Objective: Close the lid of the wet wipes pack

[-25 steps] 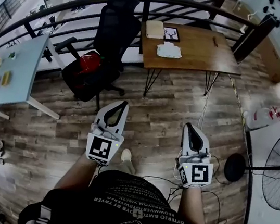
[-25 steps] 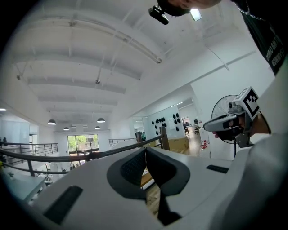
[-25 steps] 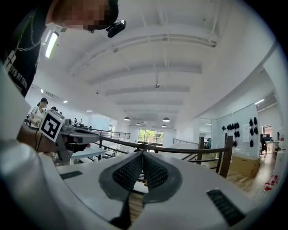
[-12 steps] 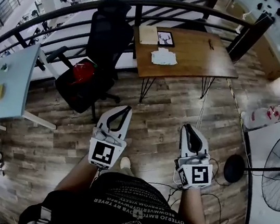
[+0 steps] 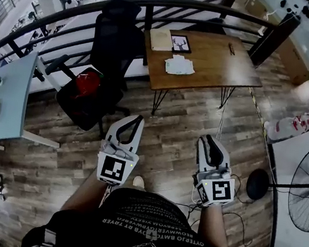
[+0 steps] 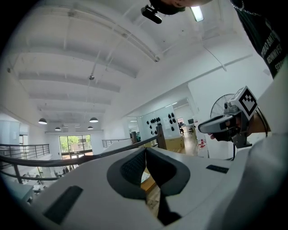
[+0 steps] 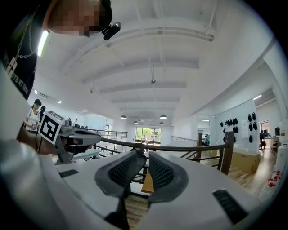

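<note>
- The right gripper (image 7: 146, 155) has just been opening its claw. A narrow gap now shows between the ribbed pads, with only the railing and floor visible through it, so it holds nothing.
- The left gripper (image 6: 145, 151) has its claw pressed together at the tips and is also empty.
- In the head view the wooden table (image 5: 222, 64) sits a little lower and closer than it did a second ago. Both grippers keep the same level, side-by-side pose in front of the person, which reads as a walk towards the table.
- The wet wipes pack (image 5: 179, 65) lies on the left half of the table, between its middle and its near edge. A pad and a framed picture sit beyond it at the far left corner.
- The pack is too small here to tell whether its lid stands up or lies flat.
- Both grippers hang over the plank floor (image 5: 171, 128), well apart from the table's near edge, so the lid has not been touched.
- The loosened right claw suggests that hand is being readied for the lid. The rest of the approach has to come first.
</note>
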`<state>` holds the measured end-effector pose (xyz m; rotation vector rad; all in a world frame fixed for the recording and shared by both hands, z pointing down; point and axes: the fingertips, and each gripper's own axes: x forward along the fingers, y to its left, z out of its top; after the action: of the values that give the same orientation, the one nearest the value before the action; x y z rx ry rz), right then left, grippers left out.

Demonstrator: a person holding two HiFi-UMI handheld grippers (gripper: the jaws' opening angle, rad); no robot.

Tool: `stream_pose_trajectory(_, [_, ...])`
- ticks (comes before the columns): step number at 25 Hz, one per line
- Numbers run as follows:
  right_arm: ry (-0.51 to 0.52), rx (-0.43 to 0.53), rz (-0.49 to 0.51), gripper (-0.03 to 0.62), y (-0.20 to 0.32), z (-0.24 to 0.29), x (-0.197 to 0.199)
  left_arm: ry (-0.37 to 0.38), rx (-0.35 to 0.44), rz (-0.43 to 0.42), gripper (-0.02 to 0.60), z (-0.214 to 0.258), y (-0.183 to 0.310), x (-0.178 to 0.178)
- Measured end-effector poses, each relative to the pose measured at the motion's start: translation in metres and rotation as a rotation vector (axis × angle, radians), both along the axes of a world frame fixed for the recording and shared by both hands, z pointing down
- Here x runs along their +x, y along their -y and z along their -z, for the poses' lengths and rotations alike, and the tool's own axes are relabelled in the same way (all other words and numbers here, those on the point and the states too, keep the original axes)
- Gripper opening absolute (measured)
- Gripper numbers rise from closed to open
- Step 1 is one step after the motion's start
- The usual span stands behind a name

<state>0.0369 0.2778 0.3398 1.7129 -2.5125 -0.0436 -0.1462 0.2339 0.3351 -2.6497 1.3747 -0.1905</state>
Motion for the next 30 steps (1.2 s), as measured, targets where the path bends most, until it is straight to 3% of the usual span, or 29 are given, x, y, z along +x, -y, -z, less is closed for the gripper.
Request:
stream_pose_trajectory(11, [0.008, 0.0, 0.02, 0.095, 0.017, 0.003, -0.025, -0.093, -0.027, -0.021, 0.028, 0.005, 0.015, -0.009])
stream_pose_trajectory(20, [0.025, -0.043, 0.011, 0.097, 0.042, -0.018, -0.004, -0.064, -0.088, 0.003, 0.028, -0.018, 0.039, 0.002])
stream_pose_trajectory(30, [0.036, -0.031, 0.05, 0.101, 0.1, -0.017, 0.027, -0.018, -0.06, 0.021, 0.028, -0.013, 0.087, 0.037])
